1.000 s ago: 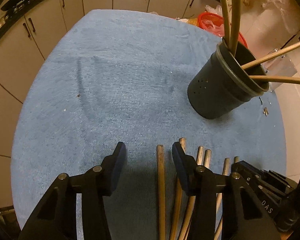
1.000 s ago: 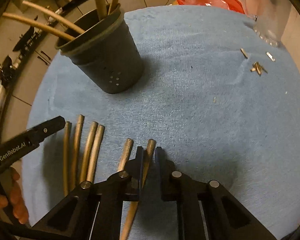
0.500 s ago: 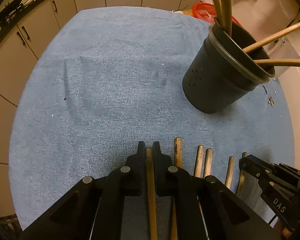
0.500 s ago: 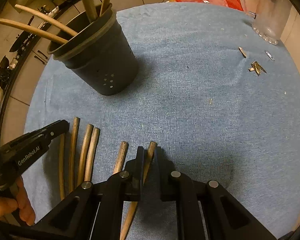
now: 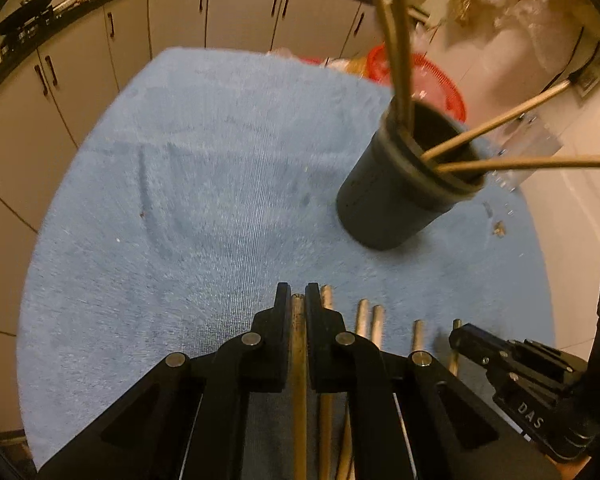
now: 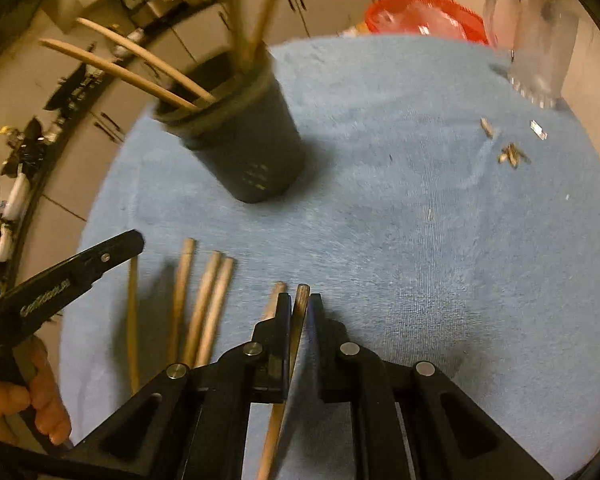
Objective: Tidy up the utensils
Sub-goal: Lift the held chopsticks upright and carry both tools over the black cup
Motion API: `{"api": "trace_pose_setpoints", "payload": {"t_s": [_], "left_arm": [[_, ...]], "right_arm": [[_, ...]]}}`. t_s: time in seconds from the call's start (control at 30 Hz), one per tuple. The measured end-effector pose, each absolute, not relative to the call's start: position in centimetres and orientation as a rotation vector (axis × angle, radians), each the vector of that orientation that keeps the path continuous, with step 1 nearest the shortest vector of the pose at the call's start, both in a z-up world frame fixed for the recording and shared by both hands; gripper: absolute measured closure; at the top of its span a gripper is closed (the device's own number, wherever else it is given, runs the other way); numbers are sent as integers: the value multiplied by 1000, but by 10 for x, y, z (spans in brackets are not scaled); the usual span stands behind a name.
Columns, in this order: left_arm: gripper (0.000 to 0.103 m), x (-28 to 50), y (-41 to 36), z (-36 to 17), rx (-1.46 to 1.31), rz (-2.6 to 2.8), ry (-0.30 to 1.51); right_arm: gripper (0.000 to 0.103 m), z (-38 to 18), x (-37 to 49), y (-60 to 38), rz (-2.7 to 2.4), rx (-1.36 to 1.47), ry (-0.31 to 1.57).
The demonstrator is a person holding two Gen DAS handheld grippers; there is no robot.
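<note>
In the left wrist view my left gripper [image 5: 298, 295] is shut on the leftmost wooden utensil handle [image 5: 299, 344], a little above the blue cloth [image 5: 220, 200]. Several more handles [image 5: 362, 318] lie side by side to its right. My right gripper [image 6: 300, 300] is shut on the rightmost handle [image 6: 275, 430]. A black utensil holder [image 5: 396, 200] stands beyond the row with several wooden utensils leaning out of it. The holder [image 6: 256, 152] sits ahead and left of my right gripper. The left gripper [image 6: 134, 242] shows at the left edge of the right wrist view, held by a hand [image 6: 40, 412].
A red basket [image 6: 420, 16] and a glass mug [image 6: 536, 40] stand at the cloth's far edge. Small metal bits [image 6: 512, 156] lie on the cloth at the right. Cabinet doors [image 5: 80, 80] run along behind the table.
My left gripper went from open beside the leftmost handle to shut on it. Both grippers have lifted slightly with their handles. The right gripper stayed shut.
</note>
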State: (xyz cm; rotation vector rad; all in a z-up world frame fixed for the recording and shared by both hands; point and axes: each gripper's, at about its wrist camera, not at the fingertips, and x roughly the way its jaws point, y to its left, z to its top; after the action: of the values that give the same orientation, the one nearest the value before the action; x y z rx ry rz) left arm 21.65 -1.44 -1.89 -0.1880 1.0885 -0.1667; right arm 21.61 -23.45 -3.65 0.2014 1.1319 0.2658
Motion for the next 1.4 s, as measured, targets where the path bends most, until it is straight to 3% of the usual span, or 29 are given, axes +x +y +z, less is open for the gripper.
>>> {"api": "trace_pose_setpoints", "payload": {"t_s": [0.57,1.4], "left_arm": [[97,170,-11,95,-163,-217,748],[97,152,-18,173,-114,-197,492]], "right_arm": [[96,92,138,-227,394,114,747],[96,159,136,-227,384,75,603]]}}
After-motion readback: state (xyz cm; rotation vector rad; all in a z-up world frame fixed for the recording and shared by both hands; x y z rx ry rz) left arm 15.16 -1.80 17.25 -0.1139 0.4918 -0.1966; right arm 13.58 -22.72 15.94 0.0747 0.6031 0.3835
